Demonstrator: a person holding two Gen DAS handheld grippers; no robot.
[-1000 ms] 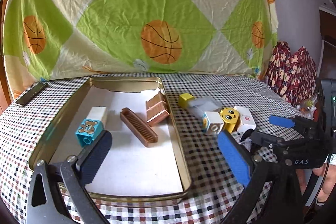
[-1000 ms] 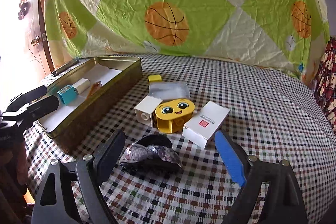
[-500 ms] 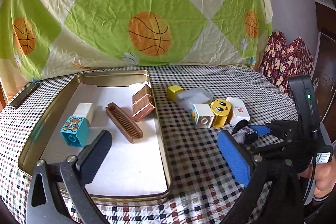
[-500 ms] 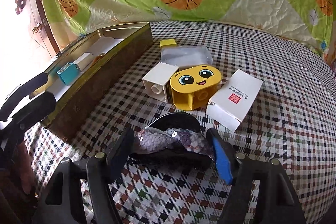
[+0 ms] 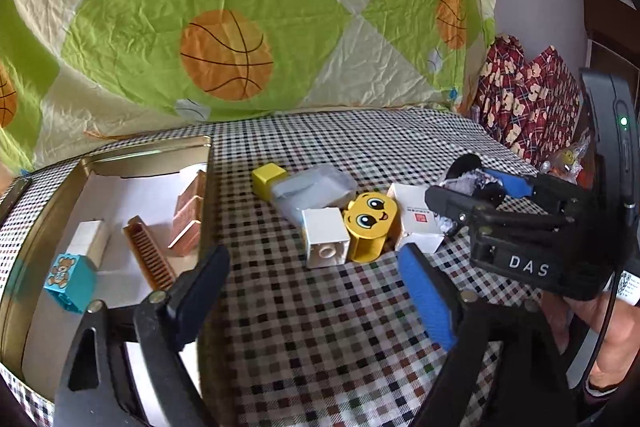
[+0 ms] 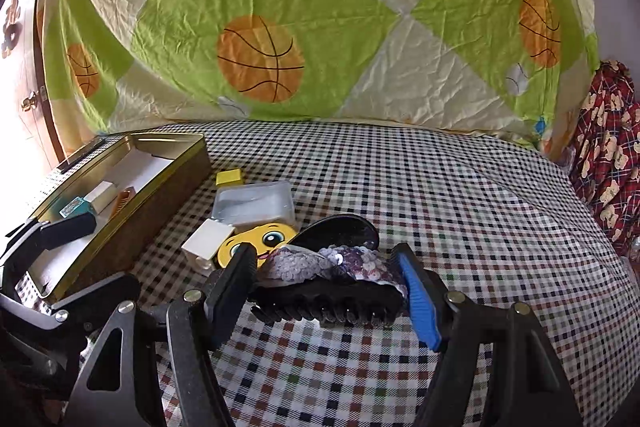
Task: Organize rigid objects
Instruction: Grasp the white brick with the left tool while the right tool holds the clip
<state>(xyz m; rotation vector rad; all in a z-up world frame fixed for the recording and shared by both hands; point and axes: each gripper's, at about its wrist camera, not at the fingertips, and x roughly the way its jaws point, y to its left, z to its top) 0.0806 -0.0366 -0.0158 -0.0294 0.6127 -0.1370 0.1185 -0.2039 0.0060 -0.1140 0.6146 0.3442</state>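
Observation:
My right gripper (image 6: 326,279) is shut on a black hair clip with purple sequins (image 6: 332,267), its pads pressing on the clip's two ends. In the left wrist view that right gripper (image 5: 472,189) holds the clip (image 5: 468,183) above a white carton (image 5: 416,219). My left gripper (image 5: 312,291) hangs over bare checked cloth with its jaws closing and nothing between them. Just beyond it stand a white block (image 5: 325,243) and a yellow face block (image 5: 370,227). Behind these lie a small yellow cube (image 5: 269,179) and a translucent box (image 5: 316,187).
A gold tin (image 5: 208,187) at the left holds a teal bear block (image 5: 70,281), a white block (image 5: 88,235), a copper comb (image 5: 150,263) and copper pieces (image 5: 188,215). A basketball quilt hangs behind. Red plaid fabric (image 5: 528,95) lies at the right. A hand (image 5: 612,339) grips the right tool.
My left gripper slid right, from over the tin to the cloth before the blocks, and its jaws narrowed. My right gripper shut on the hair clip and raised it off the cloth.

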